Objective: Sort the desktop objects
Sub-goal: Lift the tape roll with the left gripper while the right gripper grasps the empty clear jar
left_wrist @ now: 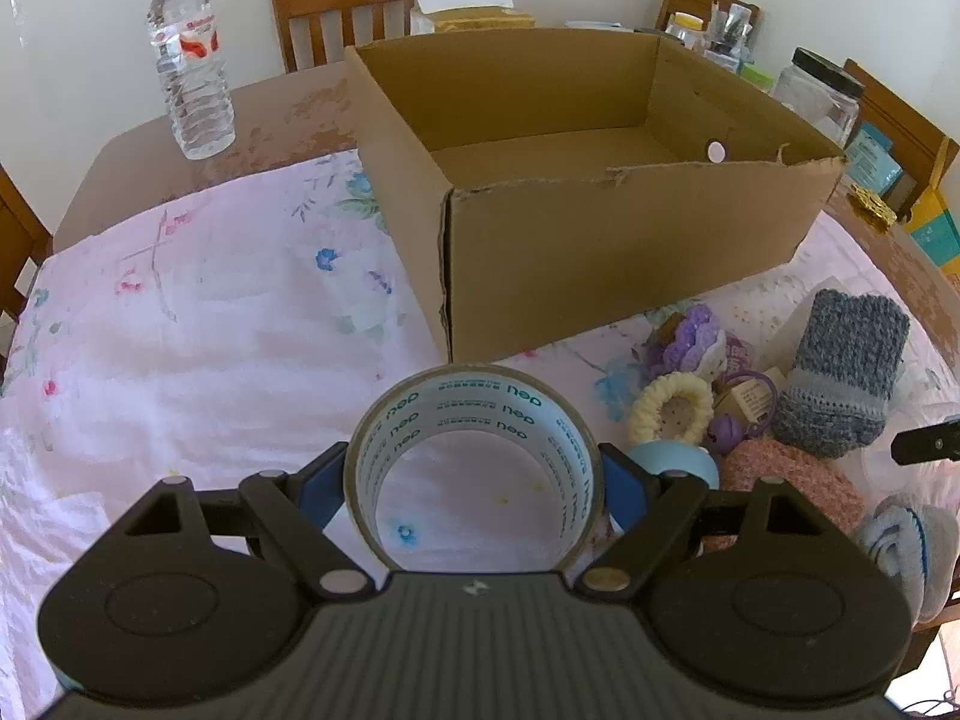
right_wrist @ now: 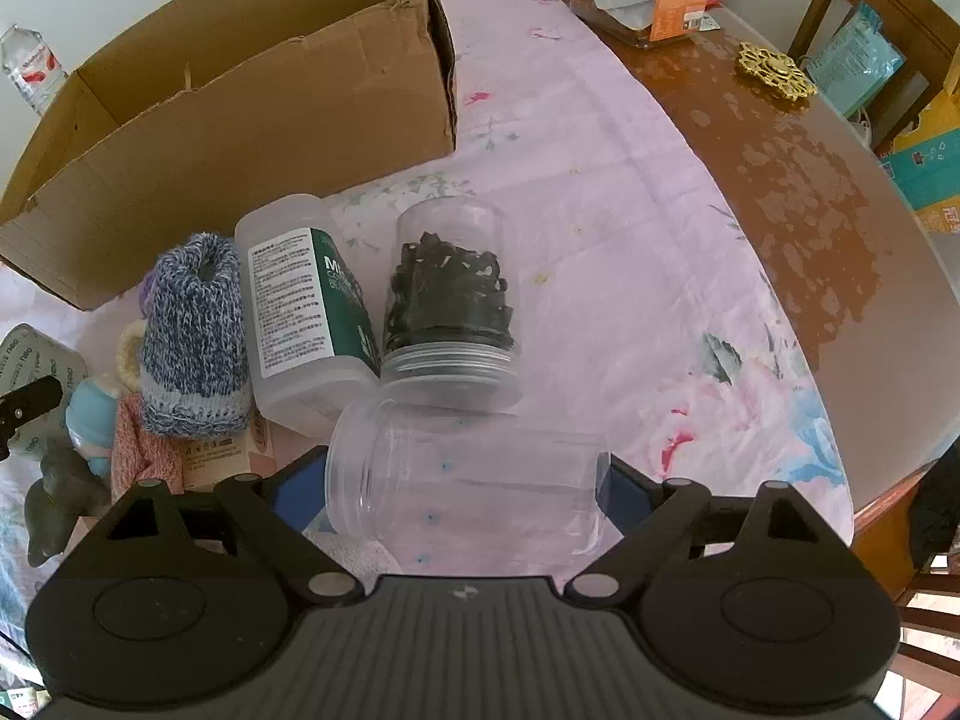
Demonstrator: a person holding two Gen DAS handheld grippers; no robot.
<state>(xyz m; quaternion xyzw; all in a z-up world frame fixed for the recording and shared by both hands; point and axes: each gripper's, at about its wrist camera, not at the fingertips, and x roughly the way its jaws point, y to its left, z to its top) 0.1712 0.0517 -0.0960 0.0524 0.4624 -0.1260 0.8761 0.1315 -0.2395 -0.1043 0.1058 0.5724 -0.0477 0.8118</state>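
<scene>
The bench [right_wrist: 780, 138] carries a flowered cloth, and the open cardboard box [left_wrist: 600, 252] stands toward its far edge – empty inside, as far as one can see. The left gripper [left_wrist: 477, 480] is clamped on a tape roll [left_wrist: 474, 420], held upright, with the box straight ahead. The right gripper [right_wrist: 465, 495] has its jaws apart around an empty clear jar [right_wrist: 468, 492] that lies on its side – its long axis runs across from jaw to jaw, so they would close on its ends, I think.
</scene>
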